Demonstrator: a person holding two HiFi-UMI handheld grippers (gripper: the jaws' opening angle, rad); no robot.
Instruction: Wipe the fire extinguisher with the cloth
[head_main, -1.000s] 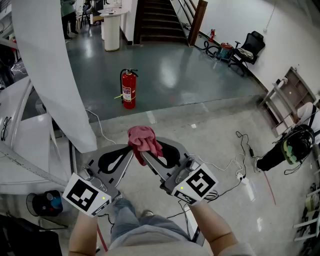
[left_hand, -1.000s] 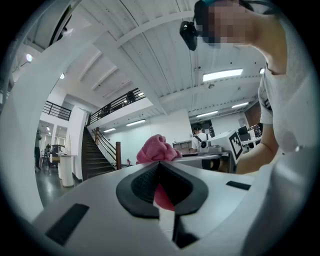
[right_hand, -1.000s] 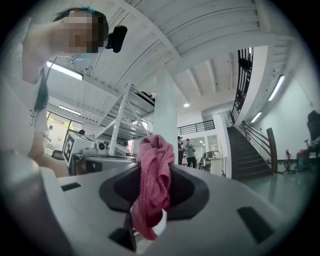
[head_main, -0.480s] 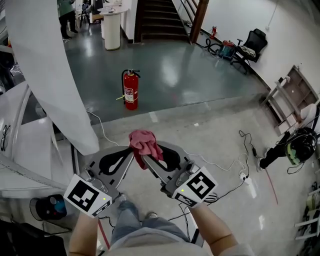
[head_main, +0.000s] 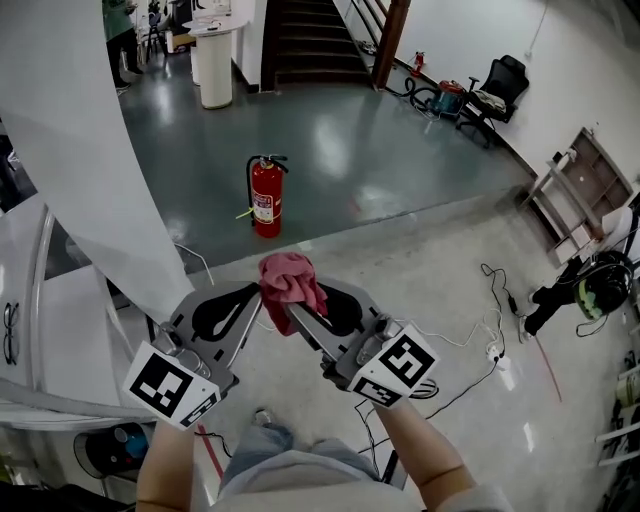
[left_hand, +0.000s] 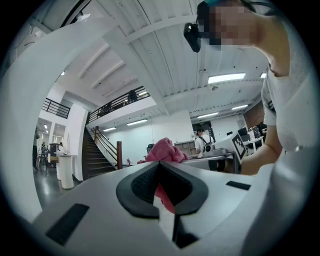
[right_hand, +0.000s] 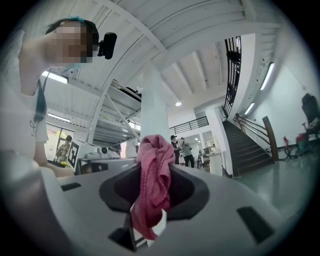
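Observation:
A red fire extinguisher (head_main: 265, 197) stands upright on the glossy dark floor, well ahead of both grippers. In the head view a crumpled pink cloth (head_main: 288, 280) sits where the two gripper tips meet. My right gripper (head_main: 286, 306) is shut on it; in the right gripper view the cloth (right_hand: 152, 185) hangs down between the black pads of the right gripper (right_hand: 152, 172). My left gripper (head_main: 261, 299) presses in from the left, jaws closed. In the left gripper view the left gripper (left_hand: 159, 165) shows a strip of the cloth (left_hand: 165, 152) between its pads.
A slanted white panel (head_main: 90, 150) rises at the left. Cables (head_main: 470, 335) and a power strip (head_main: 497, 362) lie on the pale floor at the right, near a black bag (head_main: 560, 295). Stairs (head_main: 310, 40), a white pedestal (head_main: 212, 70) and a chair (head_main: 495, 85) stand beyond.
The whole view has shifted forward: the extinguisher sits slightly nearer and further right in the picture. Both grippers stay together at the cloth, unchanged.

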